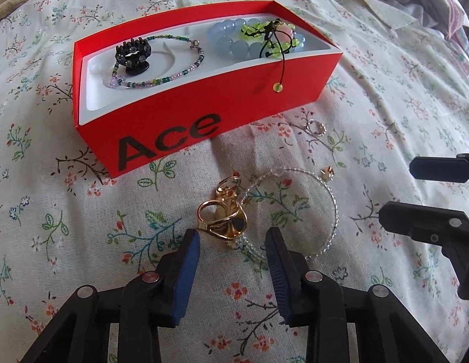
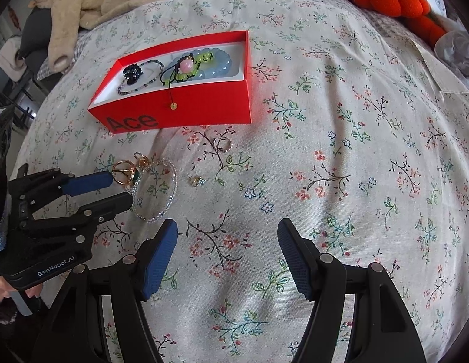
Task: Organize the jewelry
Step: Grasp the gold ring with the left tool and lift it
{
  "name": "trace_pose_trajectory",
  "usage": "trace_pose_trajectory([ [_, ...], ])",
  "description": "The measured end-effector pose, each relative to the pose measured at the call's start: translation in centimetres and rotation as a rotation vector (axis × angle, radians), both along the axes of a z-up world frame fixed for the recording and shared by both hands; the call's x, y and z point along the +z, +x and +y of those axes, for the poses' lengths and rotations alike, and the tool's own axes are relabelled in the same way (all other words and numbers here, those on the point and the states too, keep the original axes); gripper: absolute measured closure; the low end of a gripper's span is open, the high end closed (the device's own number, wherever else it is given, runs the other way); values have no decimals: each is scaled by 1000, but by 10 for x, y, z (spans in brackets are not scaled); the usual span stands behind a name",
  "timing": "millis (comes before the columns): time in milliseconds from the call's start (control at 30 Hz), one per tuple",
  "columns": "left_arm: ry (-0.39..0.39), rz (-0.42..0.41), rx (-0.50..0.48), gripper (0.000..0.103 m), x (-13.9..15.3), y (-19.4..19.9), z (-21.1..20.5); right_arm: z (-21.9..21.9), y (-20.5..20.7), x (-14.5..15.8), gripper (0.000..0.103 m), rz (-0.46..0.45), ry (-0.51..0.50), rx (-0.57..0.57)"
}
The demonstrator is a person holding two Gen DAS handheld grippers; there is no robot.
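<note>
The jewelry is divided between the red box (image 1: 186,112) and the floral bedspread (image 2: 340,157) on which the box stands.

Done, as judged from the present layout:
- A dark hair claw clip (image 1: 132,57) and a thin multicoloured bead bracelet (image 1: 161,69) are laid in the left part of the white tray.
- A pale blue bead bracelet (image 1: 225,42) and a yellow-green cord bracelet (image 1: 264,34) are laid in the right part; a cord end with one bead (image 1: 277,87) is left hanging over the front wall.

Left, as judged:
- A cluster of gold rings (image 1: 225,214) and a clear bead bracelet (image 1: 331,199) are lying on the bedspread in front of the box, the two touching or overlapping.
- A small ring (image 2: 223,144) is lying near the box front, and a small gold piece (image 2: 196,181) just beside the clear bracelet.

The left claw (image 1: 232,239) is positioned around the gold rings with its jaws partly closed; a gap is seen at each pad, so no grip is yet established. The right claw (image 2: 228,242) is held open over bare fabric, with nothing between its jaws.

Limits of view:
- It cannot be determined how many rings are in the cluster or whether they are tangled with the clear bracelet.
- The nature of the small gold piece cannot be determined.
- The near stretch of the clear bracelet is hidden behind the left claw in its own view.
</note>
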State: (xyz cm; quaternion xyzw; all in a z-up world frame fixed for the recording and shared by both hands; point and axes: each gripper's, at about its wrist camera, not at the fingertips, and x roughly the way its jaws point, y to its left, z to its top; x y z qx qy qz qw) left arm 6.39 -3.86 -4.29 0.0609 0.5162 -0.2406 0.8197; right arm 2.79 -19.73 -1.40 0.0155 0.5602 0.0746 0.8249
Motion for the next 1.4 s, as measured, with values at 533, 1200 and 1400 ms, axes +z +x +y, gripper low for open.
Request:
trace_pose_trajectory([
  [533, 13, -9, 44, 87, 9, 3, 17, 11, 6, -3, 31, 10, 0, 15],
  [1200, 36, -28, 74, 87, 15, -8, 51, 58, 23, -20, 32, 45, 35, 63],
  [1400, 36, -29, 75, 87, 15, -7, 51, 62, 28, -21, 45, 32, 48, 49],
])
